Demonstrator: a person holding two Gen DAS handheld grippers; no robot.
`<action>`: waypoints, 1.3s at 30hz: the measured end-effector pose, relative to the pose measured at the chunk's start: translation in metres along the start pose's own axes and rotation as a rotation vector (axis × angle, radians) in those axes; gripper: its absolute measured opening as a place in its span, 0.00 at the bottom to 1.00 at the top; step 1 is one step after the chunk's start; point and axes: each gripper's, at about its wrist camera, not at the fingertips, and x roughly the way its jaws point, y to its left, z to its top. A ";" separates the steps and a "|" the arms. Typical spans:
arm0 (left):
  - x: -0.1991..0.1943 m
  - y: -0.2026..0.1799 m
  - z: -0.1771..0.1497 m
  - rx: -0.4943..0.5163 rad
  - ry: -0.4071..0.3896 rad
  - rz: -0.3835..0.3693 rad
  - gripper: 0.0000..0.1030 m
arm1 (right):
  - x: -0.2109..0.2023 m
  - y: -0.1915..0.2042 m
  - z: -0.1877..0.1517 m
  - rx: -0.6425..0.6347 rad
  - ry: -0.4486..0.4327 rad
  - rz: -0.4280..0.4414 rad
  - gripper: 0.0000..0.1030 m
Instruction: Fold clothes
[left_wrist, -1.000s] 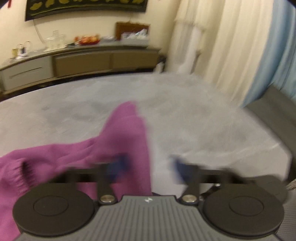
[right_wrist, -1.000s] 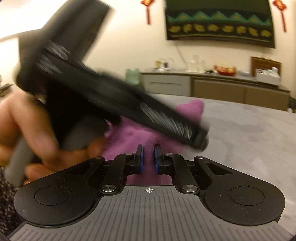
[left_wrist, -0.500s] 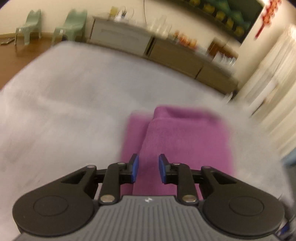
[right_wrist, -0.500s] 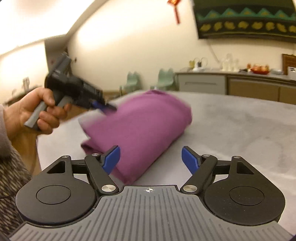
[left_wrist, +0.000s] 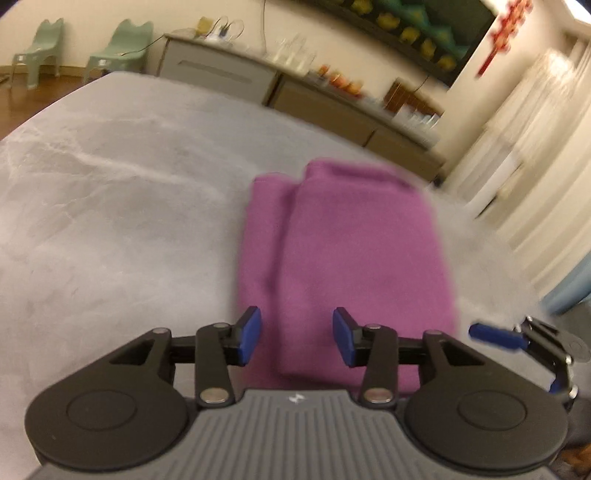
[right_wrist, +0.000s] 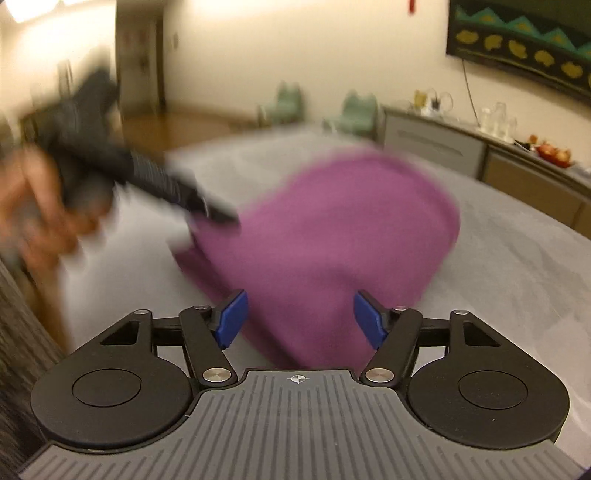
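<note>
A magenta-purple garment of soft, fleecy knit fabric (left_wrist: 354, 254) lies folded into a thick, roughly rectangular bundle on a grey, marbled tabletop (left_wrist: 122, 206). Its top layer is smooth and flat, and a narrower lower layer shows along one long side, with a shallow crease running between the two. The far end is rounded at the fold. In the right wrist view the bundle (right_wrist: 332, 240) looks blurred.
</note>
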 end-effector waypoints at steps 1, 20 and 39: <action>-0.002 -0.004 0.001 0.012 -0.009 -0.009 0.48 | -0.006 -0.009 0.010 0.040 -0.032 -0.001 0.78; -0.006 0.008 -0.005 0.001 -0.070 0.104 0.48 | 0.083 -0.088 0.080 0.217 0.074 -0.274 0.52; 0.023 0.013 -0.001 -0.266 -0.088 -0.230 0.42 | -0.019 0.034 0.047 -0.180 -0.021 -0.232 0.88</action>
